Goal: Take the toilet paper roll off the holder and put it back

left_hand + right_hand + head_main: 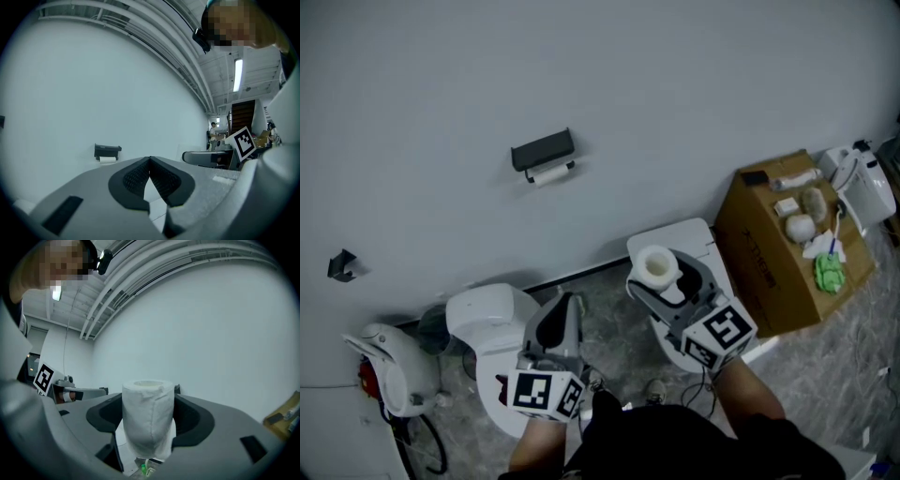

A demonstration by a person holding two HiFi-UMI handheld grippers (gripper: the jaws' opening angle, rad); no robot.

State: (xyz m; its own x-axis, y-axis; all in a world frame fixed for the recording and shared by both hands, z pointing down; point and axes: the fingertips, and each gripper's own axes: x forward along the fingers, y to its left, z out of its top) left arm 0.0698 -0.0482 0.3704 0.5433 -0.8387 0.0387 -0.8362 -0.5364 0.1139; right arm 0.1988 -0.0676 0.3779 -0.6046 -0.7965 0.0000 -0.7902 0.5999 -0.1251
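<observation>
My right gripper (664,277) is shut on a white toilet paper roll (655,266), which stands upright between its dark pads. In the right gripper view the roll (147,423) fills the gap between the jaws of that gripper (148,405). The black holder (544,150) is fixed to the grey wall well above and to the left, with a small white cylinder (551,173) under it. Pointing up toward the wall, my left gripper (567,302) is shut and holds nothing. Its view has the gripper (150,160) with the holder (107,151) far off at the left.
A cardboard box (769,258) with several small items on top stands at the right, a white appliance (867,187) behind it. A white toilet-like fixture (487,314) and a white device (389,370) sit low on the left. A small black fitting (342,267) is on the wall.
</observation>
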